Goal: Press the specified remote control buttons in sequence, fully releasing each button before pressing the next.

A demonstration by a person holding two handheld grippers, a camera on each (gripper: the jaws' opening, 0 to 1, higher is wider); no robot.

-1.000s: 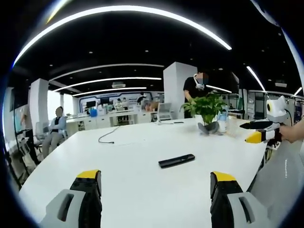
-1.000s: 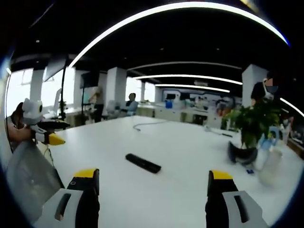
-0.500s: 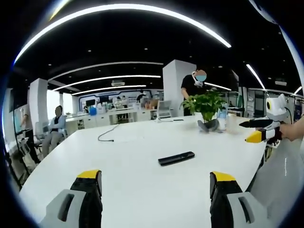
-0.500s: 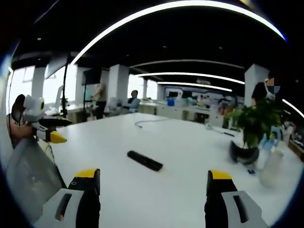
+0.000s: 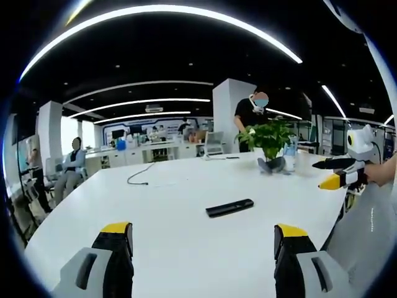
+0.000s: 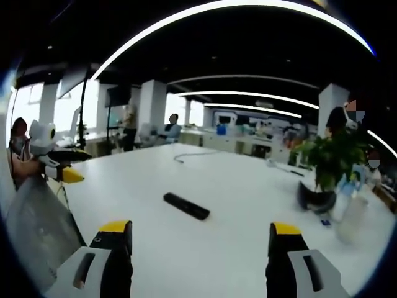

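Nothing much has shifted since a second ago: both tools hang released, jaws wide apart, above the counter [image 5: 186,248]. Ahead of the left tool [image 5: 203,239] and right tool [image 6: 193,239] lies the remote [image 5: 229,207] [image 6: 186,206], untouched.

This is a large open-plan office. A broad white meeting table [image 5: 186,186] with rounded corners spreads through the foreground, a green potted plant [image 5: 270,141] standing near its far edge and a thin dark cable [image 5: 139,176] trailing across it. Long curved white light strips [image 5: 161,15] run across the black ceiling above square white pillars [image 5: 231,115]. Farther back stand rows of white desks with monitors [image 5: 155,146], where people sit [image 5: 73,164] or stand [image 5: 253,115].
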